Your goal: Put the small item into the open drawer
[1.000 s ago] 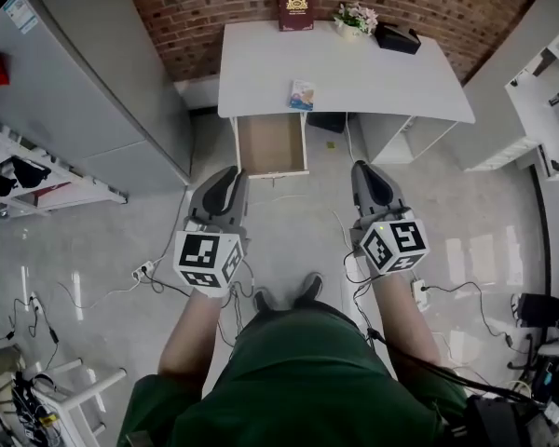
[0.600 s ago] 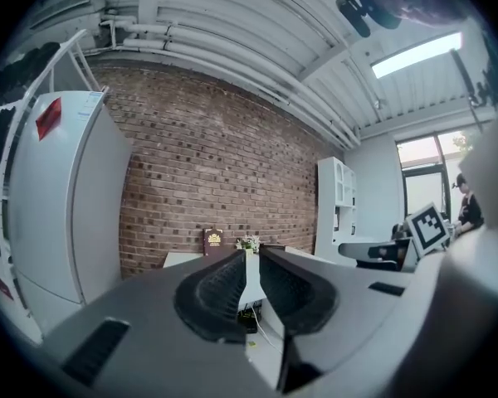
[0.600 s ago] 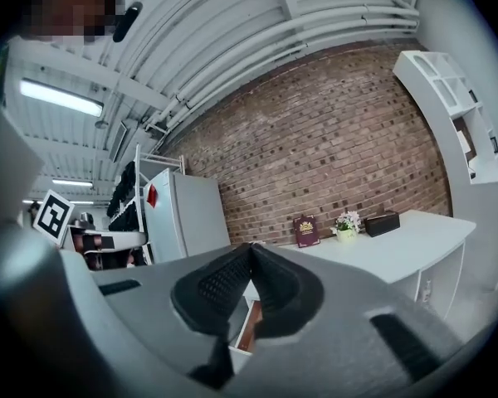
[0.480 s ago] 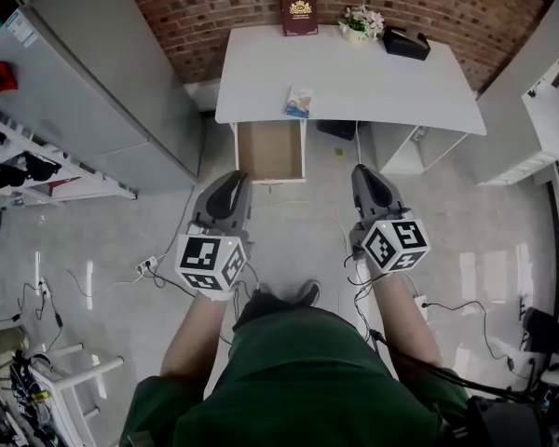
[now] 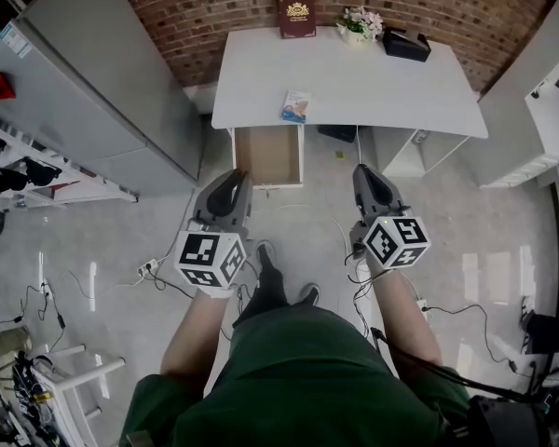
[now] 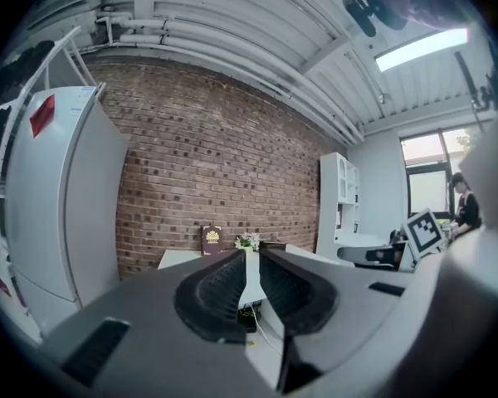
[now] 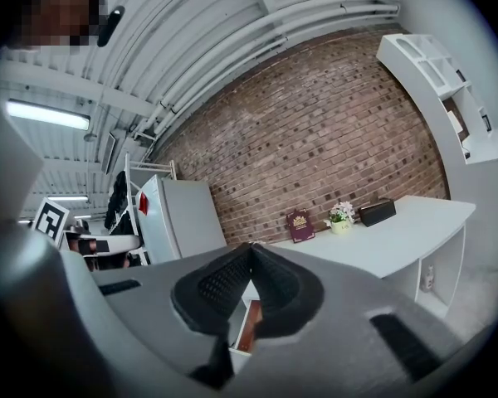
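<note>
My left hand-held gripper [image 5: 234, 177] is empty, its jaws a narrow slit apart. My right hand-held gripper [image 5: 364, 169] is closed tight on nothing. Both point toward the white desk [image 5: 373, 77], well short of it. The small blue-and-white flat packet [image 5: 295, 106] lies at the desk's near edge, ahead and between them, just above the open brown-bottomed drawer [image 5: 268, 155].

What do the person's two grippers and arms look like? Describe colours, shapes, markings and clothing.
The left gripper and right gripper are grey tapering shells with black ribbed pads. Each carries a white cube printed with black square markers. A black cable trails from the right one. The person wears dark green clothing, forearms uncovered.
</note>
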`<state>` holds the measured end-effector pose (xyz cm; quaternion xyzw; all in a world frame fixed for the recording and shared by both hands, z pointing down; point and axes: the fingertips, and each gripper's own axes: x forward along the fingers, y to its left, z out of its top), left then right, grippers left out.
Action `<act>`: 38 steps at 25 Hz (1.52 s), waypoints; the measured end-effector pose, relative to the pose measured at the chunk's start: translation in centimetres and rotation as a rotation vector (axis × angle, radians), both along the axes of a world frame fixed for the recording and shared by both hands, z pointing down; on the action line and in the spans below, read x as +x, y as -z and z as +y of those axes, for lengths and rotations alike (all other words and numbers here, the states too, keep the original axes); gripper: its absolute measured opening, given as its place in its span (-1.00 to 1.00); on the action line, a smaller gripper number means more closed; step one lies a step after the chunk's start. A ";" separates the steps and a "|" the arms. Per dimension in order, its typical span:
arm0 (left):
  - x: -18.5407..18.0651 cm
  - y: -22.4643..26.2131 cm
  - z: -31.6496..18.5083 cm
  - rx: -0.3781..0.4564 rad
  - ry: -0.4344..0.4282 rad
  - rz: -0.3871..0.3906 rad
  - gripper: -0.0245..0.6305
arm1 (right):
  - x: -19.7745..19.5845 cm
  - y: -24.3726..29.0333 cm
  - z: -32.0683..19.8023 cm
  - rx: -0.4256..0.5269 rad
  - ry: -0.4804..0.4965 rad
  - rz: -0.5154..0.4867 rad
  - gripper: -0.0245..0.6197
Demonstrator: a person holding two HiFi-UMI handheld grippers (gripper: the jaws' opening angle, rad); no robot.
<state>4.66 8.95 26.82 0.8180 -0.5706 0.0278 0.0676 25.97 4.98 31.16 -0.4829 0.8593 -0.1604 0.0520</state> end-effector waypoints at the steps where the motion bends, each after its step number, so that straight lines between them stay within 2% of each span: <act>1: -0.1 -0.2 -0.4 -0.003 -0.002 0.003 -0.78 | 0.0 -0.2 -0.3 -0.007 -0.002 0.001 -0.91; 11: -1.1 -2.0 -6.4 -0.017 -0.048 0.014 -0.78 | -1.5 -2.1 -5.0 -0.067 -0.022 0.043 -0.91; 22: -6.0 -3.0 -16.5 -0.005 -0.120 -0.009 -0.78 | -6.3 -2.9 -13.1 -0.100 -0.084 0.141 -0.91; 29: -7.5 -5.5 -20.5 -0.053 -0.184 0.009 -0.78 | -8.7 -4.5 -17.2 -0.133 -0.136 0.200 -0.91; 32: -7.8 -6.7 -21.6 -0.078 -0.208 0.009 -0.78 | -9.4 -5.9 -18.7 -0.174 -0.150 0.180 -0.91; 38: -7.3 -9.3 -23.0 -0.142 -0.211 -0.006 -0.78 | -10.1 -10.9 -21.3 -0.312 -0.126 0.051 -0.88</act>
